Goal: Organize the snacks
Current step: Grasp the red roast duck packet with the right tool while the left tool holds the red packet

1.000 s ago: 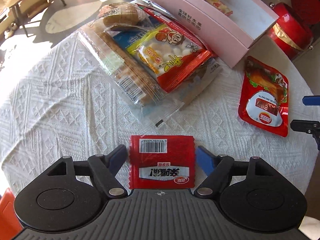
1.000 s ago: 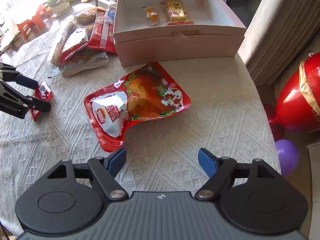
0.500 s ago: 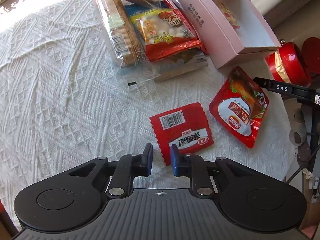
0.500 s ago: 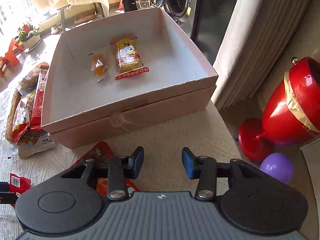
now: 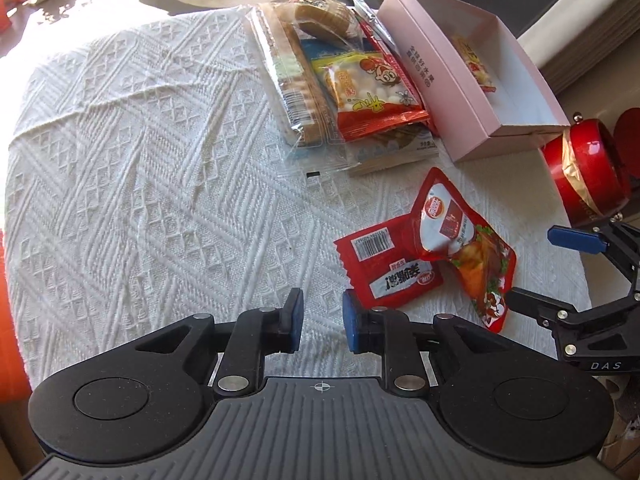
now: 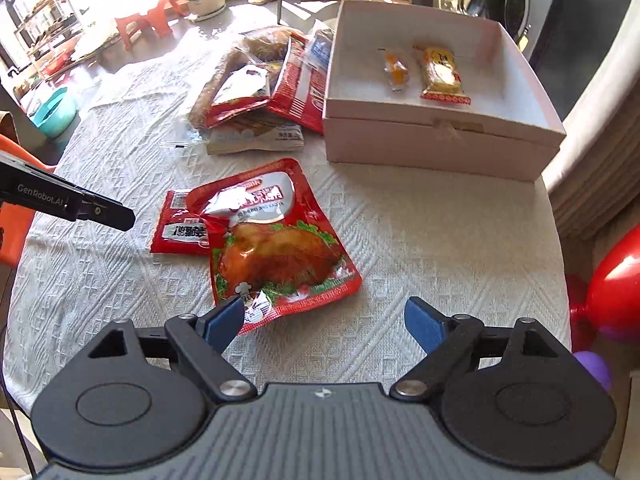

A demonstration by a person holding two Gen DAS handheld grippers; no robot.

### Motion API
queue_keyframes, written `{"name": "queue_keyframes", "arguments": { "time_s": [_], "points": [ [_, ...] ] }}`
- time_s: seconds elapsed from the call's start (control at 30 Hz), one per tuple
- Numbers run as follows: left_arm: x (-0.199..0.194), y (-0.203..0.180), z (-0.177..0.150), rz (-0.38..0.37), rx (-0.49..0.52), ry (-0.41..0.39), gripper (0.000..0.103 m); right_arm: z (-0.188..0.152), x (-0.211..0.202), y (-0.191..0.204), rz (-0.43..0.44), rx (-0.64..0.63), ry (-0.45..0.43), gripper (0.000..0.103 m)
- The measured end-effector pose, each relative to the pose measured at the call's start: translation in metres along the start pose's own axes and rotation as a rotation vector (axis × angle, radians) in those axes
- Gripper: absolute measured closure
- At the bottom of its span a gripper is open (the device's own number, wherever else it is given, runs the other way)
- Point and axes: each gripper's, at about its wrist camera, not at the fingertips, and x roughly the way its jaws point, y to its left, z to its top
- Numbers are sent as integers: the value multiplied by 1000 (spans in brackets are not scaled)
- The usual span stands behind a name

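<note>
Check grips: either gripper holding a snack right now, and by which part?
Nothing held. Left gripper jaws narrow, opening, empty beside the small red packet. Right gripper opening, its left pad at the chicken pouch corner.

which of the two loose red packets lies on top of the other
The chicken-picture pouch: its silvery top corner overlaps the small barcode packet, which lies flat on the tablecloth beneath it.

At lower centre the left gripper (image 5: pixel 319 322) is opening, nothing between its jaws. Right of it, a small red packet (image 5: pixel 386 266) lies under a chicken pouch (image 5: pixel 466 246) on the tabletop (image 5: pixel 140 200).
</note>
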Motion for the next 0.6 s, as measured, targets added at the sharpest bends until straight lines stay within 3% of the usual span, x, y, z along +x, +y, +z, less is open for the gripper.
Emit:
{"name": "queue_keyframes", "arguments": {
  "time_s": [0.1, 0.27, 0.33, 0.37, 0.43, 0.5, 0.6],
  "points": [
    [1, -7, -3, -7, 9, -2, 79, 29, 18, 13, 22, -49, -38, 15],
    [10, -22, -4, -41, 52, 1, 79, 62, 74, 15, 91, 21, 75, 15],
    [10, -27, -5, -52, 89, -3, 79, 64, 74, 11, 98, 54, 76, 11],
    [11, -30, -4, -52, 112, -3, 79, 61, 69, 8, 96, 71, 77, 15],
    [14, -38, -2, -47, 163, -2, 79, 53, 61, -4, 73, 118, 74, 32],
    [16, -45, 2, -39, 208, -13, 79, 43, 52, -20, 50, 202, 80, 41],
    [19, -52, 8, -23, 255, -27, 79, 22, 40, -42, -36, 299, 76, 43]
  ]
}}
